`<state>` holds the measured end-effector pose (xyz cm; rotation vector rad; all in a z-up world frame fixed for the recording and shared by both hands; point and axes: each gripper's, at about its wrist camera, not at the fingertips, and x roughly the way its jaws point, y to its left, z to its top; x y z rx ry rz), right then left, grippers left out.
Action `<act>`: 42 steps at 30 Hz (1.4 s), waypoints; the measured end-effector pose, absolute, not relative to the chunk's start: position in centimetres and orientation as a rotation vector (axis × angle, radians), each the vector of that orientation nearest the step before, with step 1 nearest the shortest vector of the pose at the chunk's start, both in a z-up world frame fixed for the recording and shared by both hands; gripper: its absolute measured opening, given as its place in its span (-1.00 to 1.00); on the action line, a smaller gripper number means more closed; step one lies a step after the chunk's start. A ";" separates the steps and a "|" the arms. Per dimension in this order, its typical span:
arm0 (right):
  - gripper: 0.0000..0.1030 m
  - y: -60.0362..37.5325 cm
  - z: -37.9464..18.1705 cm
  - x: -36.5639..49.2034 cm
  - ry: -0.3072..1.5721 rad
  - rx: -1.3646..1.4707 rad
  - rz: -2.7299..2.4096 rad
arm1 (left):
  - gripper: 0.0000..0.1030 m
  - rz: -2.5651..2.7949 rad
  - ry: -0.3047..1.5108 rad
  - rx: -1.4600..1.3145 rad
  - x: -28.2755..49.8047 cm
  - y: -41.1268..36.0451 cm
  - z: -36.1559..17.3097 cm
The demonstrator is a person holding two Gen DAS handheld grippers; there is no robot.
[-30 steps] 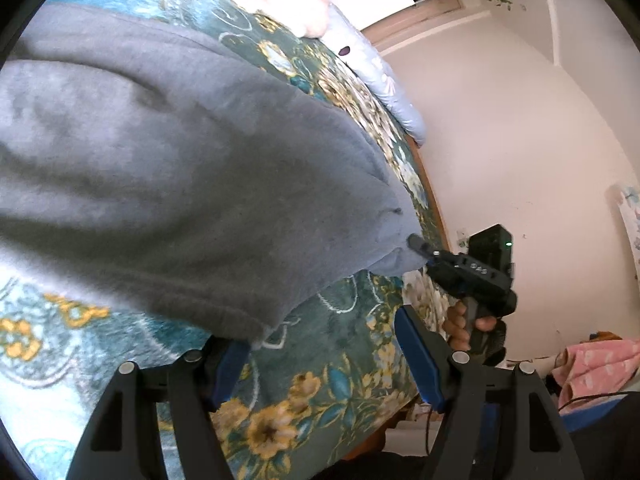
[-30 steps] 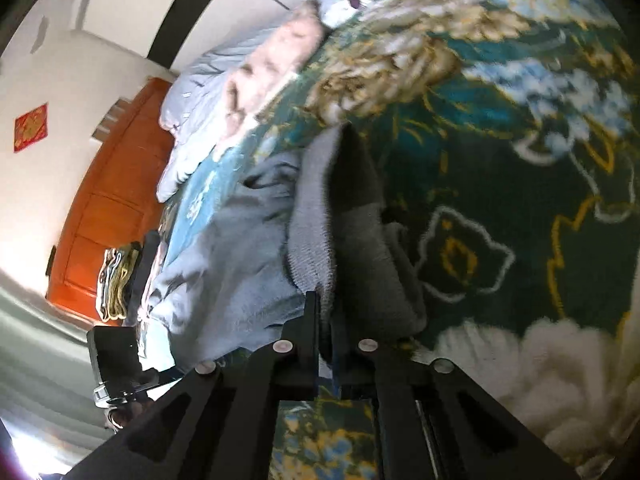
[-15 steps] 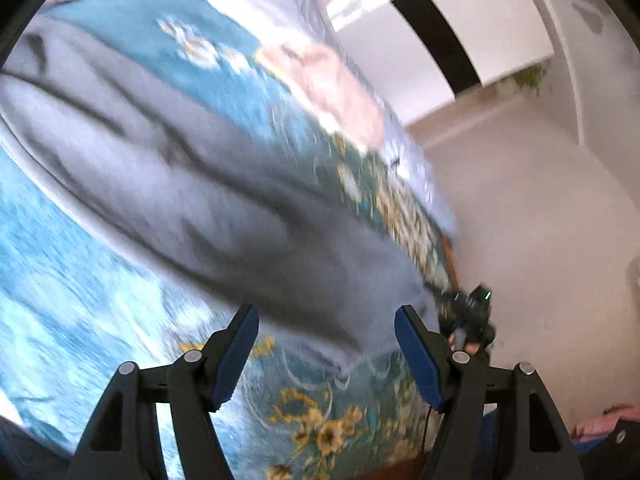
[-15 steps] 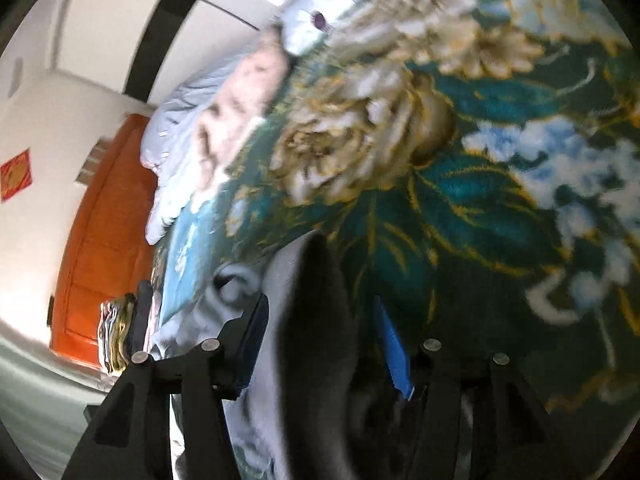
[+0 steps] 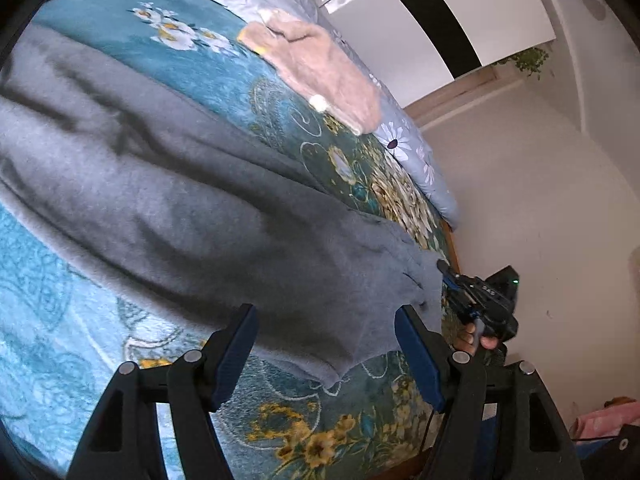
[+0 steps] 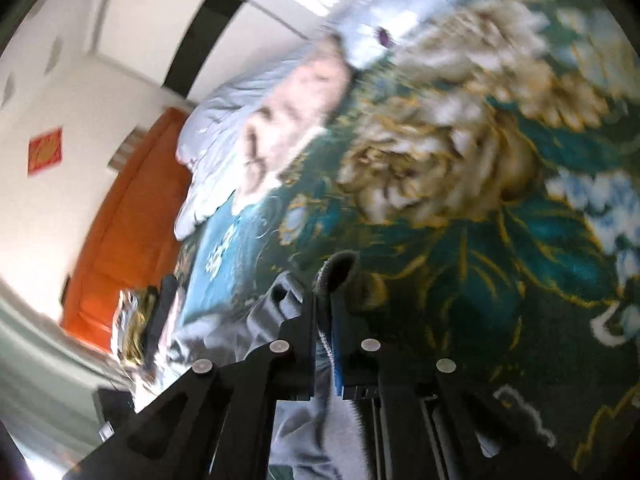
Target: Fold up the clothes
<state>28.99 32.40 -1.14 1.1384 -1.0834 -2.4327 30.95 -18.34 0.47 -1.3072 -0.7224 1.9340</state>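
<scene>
My left gripper (image 5: 326, 348) hangs w/ jaws spread wide, blue pads clear of the cloth, nothing pinched. Just beyond the tips lies the grey garment (image 5: 192, 200), spread in long folds across the floral bedspread (image 5: 56, 352), its near corner sagging toward the bed's edge. My right gripper (image 6: 323, 300) is pressed together on a grey edge of that same garment (image 6: 334, 274), fabric bunched up betw. the pads and trailing down under the jaws. In the left view, the right gripper (image 5: 444, 270) meets the garment's far corner, fingers of my hand (image 5: 478, 338) on its handle. Further out: pink fluffy garment (image 5: 320, 72) near a pale blue quilt (image 5: 416, 152), orange wooden cabinet (image 6: 124, 232) at the wall.
</scene>
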 end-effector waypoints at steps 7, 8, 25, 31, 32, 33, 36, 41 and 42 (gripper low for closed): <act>-0.87 34.0 -2.7 28.5 -1.107 1.229 -2.470 | 0.44 1.936 -0.749 -1.323 31.0 -18.6 0.0; -0.83 34.5 -3.4 28.4 -1.143 1.248 -2.459 | 0.44 1.939 -0.754 -1.322 31.0 -18.8 0.0; -0.03 36.4 -7.0 27.0 -1.429 1.261 -2.222 | 0.44 1.823 -0.758 -1.414 29.7 -13.7 -2.0; -0.77 35.0 -5.4 26.3 -1.322 1.267 -2.318 | 0.44 1.818 -0.758 -1.440 30.4 -13.7 -2.5; -0.80 34.4 -4.6 26.4 -1.266 1.270 -2.357 | 0.44 1.821 -0.765 -1.437 30.5 -13.9 -2.4; -0.84 33.7 -3.7 26.7 -1.216 1.249 -2.376 | 0.44 1.823 -0.773 -1.433 30.5 -14.2 -2.4; -0.84 31.4 -0.9 27.6 -1.065 1.181 -2.425 | 0.44 1.824 -0.799 -1.427 30.5 -14.8 -2.5; -0.84 24.2 3.8 31.2 -0.800 1.002 -2.272 | 0.44 1.823 -0.836 -1.415 30.6 -15.5 -2.5; -0.84 22.5 3.6 32.0 -0.765 1.012 -2.214 | 0.44 1.823 -0.842 -1.412 30.6 -15.6 -2.5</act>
